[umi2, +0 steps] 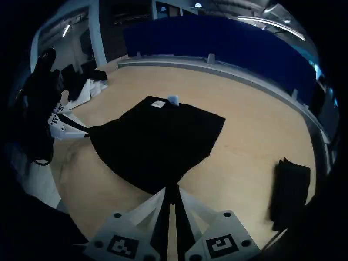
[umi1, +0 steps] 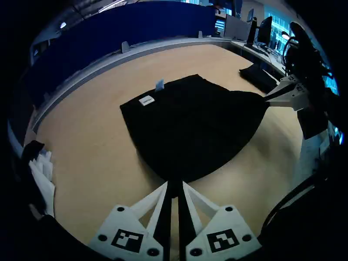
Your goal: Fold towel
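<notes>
Pale wood bench (umi1: 87,143) under a blue partition (umi1: 130,26). In the left gripper view the black towel (umi1: 191,126) lies mid-bench, with a white label (umi1: 146,101) at its far left corner. The left hand-held gripper (umi1: 176,186) is pressed together on the near corner; off to the right, the right hand-held gripper (umi1: 266,101) pinches the other one.

Over to the right gripper view: same towel (umi2: 156,139), right hand-held gripper (umi2: 172,191) nipping its near corner, left hand-held gripper (umi2: 88,130) clamped on the corner at far left. A dark bundle (umi2: 289,191) sits well apart on the right.

Looks like the first fold. It's best played by carrying both corners level and together, edge taut between them, landing them square on the far labelled edge.
</notes>
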